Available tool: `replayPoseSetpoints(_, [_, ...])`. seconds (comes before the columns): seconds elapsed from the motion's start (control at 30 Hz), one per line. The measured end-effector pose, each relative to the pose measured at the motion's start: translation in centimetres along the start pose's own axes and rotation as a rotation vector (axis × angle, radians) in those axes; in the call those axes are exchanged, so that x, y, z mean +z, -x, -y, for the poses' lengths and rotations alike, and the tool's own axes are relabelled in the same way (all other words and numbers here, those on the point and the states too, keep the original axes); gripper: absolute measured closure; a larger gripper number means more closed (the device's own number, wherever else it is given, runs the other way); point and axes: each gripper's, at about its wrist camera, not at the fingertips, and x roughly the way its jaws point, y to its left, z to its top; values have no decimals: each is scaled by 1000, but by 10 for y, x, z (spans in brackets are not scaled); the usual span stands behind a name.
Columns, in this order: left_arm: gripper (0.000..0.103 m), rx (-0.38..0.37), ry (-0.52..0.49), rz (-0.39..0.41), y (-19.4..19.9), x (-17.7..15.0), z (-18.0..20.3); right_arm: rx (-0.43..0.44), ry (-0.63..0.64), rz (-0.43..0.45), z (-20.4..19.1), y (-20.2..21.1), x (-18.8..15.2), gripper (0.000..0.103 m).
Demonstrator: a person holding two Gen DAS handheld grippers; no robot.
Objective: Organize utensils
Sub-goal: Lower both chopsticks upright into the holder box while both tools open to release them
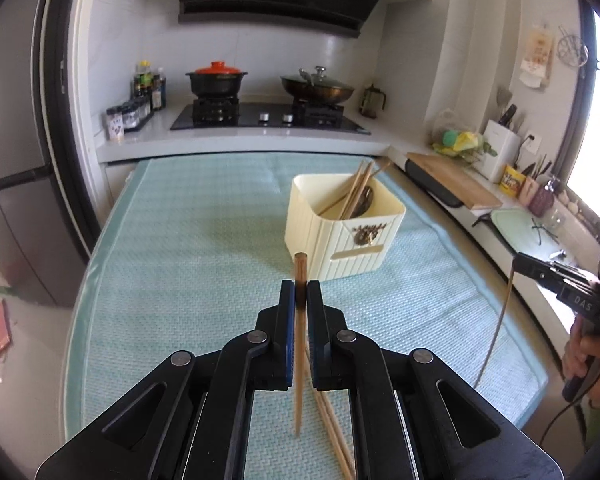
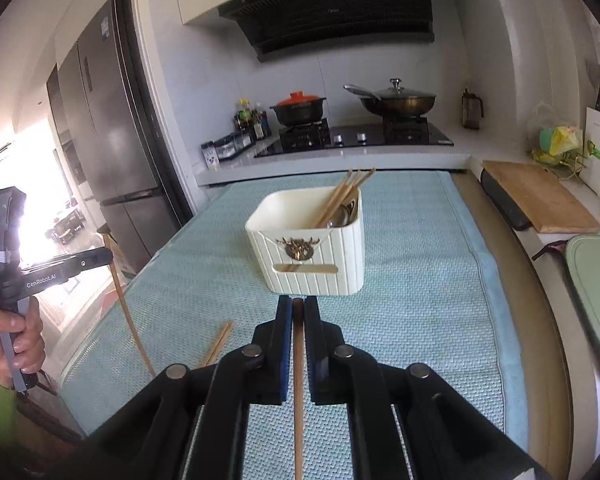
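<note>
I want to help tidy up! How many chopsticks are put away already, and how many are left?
Several chopsticks and some spoons already stand in the cream holder. The left gripper is clamped on one chopstick, and the right gripper on another chopstick; neither is in the holder yet. At least two loose chopsticks lie on the blue mat, waiting.

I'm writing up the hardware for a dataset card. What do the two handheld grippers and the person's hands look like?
Both the left gripper and right gripper are black, with blue pads lining the fingers and round silver pivot pins. The left body reads "GenRobot.AI" in white and has a grey handle. A thin black cable trails from the right one. The bare left hand adjoins green fabric.
</note>
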Motion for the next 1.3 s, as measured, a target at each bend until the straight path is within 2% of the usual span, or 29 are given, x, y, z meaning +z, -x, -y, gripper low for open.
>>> replayPoseSetpoints(0.2, [99,-20,0,59,18,7,6,-11,30,97,-16,32,10,97])
replayPoseSetpoints(0.47, [99,-56,-7,95,31,19,16,-23,64,173,-26,43,30,97])
replayPoseSetpoints(1.03, [99,-93,-10,116,36,37,21,-14,111,203,-36,52,50,97])
replayPoseSetpoints(1.3, [99,-105,-12,144,38,63,22,-12,132,217,-40,49,66,97])
